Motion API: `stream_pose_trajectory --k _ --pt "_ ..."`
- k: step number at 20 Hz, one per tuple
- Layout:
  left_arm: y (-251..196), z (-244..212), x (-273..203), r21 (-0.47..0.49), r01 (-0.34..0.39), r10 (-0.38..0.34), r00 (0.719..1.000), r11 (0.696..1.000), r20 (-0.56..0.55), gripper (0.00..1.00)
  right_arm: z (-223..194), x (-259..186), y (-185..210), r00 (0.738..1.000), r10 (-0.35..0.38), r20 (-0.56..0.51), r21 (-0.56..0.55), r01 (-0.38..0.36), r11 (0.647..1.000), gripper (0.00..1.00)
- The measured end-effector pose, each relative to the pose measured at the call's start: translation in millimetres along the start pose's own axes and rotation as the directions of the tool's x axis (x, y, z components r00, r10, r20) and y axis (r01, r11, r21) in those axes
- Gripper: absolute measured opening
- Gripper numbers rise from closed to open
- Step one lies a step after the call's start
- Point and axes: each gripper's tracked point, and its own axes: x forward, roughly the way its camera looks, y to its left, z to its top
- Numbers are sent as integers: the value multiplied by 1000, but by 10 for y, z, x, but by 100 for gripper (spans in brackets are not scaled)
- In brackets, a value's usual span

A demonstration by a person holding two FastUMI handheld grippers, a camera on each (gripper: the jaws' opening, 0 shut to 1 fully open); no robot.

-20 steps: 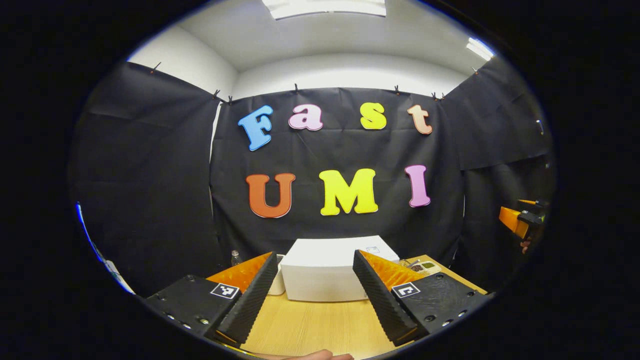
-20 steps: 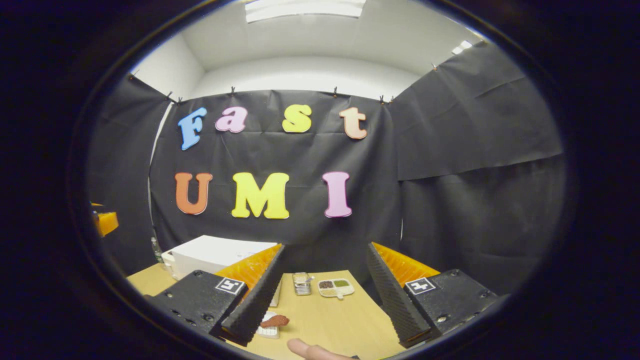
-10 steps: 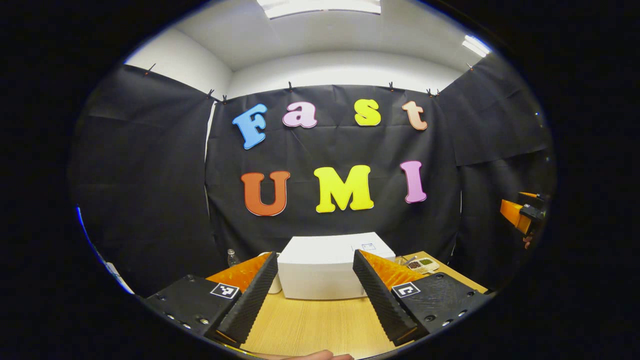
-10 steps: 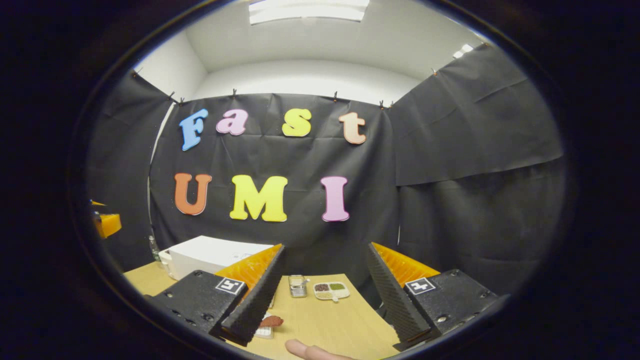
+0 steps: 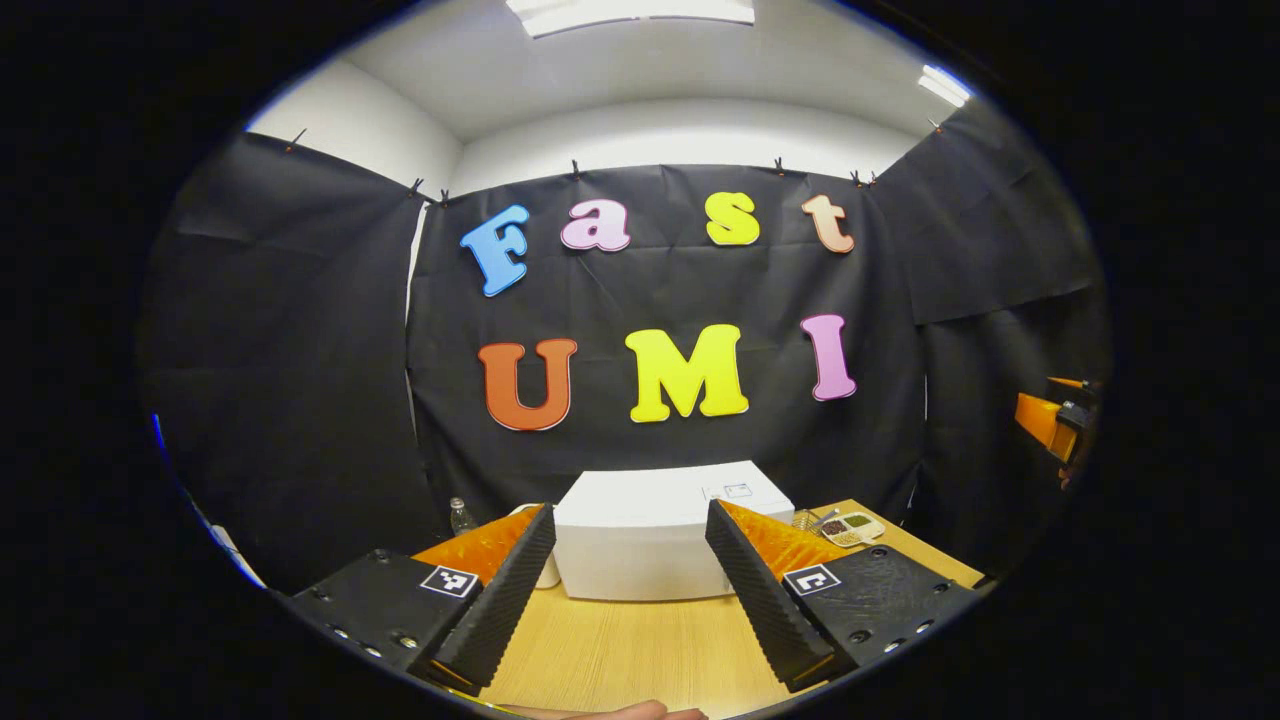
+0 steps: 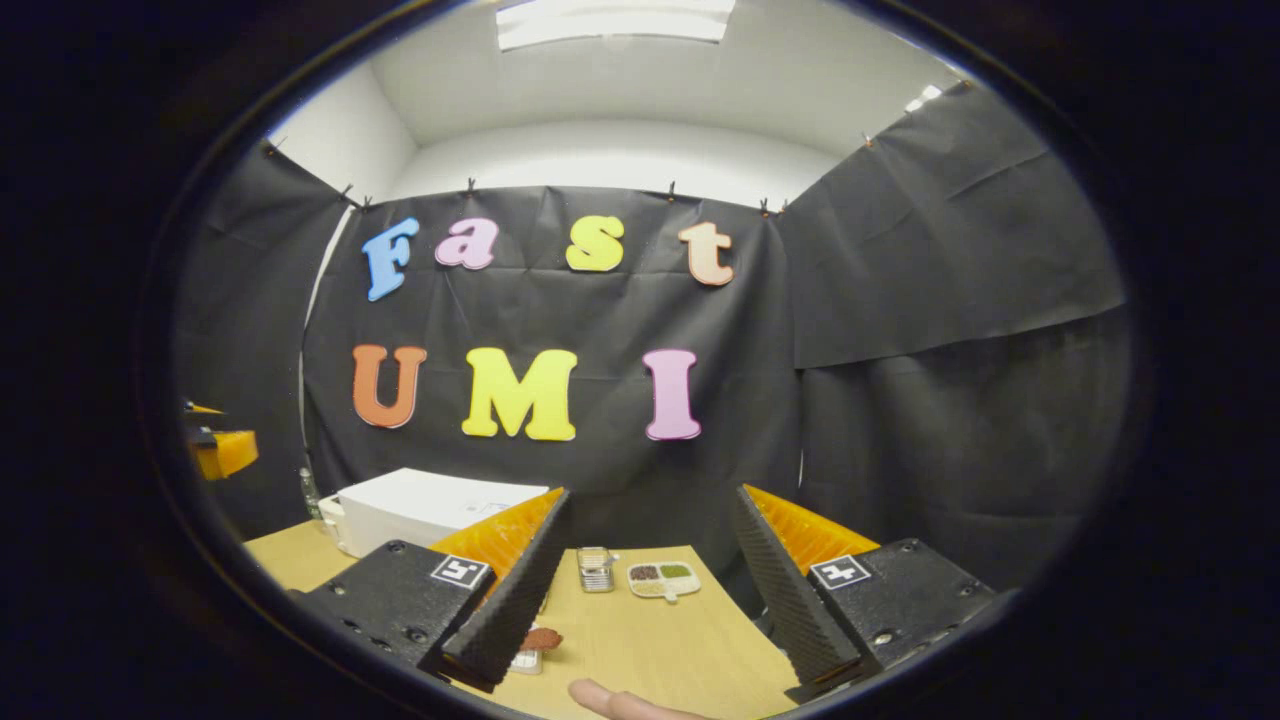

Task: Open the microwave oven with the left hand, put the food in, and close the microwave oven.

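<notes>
The left tool (image 5: 628, 590) is being held open above the surface (image 5: 640, 650), nothing gripped; the microwave (image 5: 655, 540) is being seen straight ahead between its fingers. The right tool (image 6: 645, 590) is likewise being held open and empty. The food (image 6: 540, 640), seemingly a reddish piece on a small tray, is lying just beside its left finger (image 6: 510, 600).
</notes>
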Motion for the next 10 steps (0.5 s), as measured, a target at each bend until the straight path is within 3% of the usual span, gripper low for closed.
stream_pose_trajectory --k 2,3,4,5,7,10 --pt "-139 -171 177 0 8 -8 1000 1000 -17 95 -94 31 -15 1000 18 -10 11 -18 1000 100" --pt "-210 -275 270 -1 11 -11 999 1000 -36 95 -135 51 -43 1000 20 -16 12 -20 1000 95" --pt "-317 -398 378 -1 25 -25 998 1000 -59 95 -169 65 -91 1000 19 -18 12 -19 1000 100" --pt "-411 -516 487 1 35 -35 996 999 -84 95 -162 82 -132 1000 17 -11 15 -17 1000 95" --pt "-526 -733 719 0 37 -37 992 999 -121 95 -153 123 -237 1000 1 6 7 -1 1000 100" --pt "-790 -1072 1078 -62 80 -89 985 995 -146 95 -206 176 -383 1000 -24 20 6 24 1000 95"
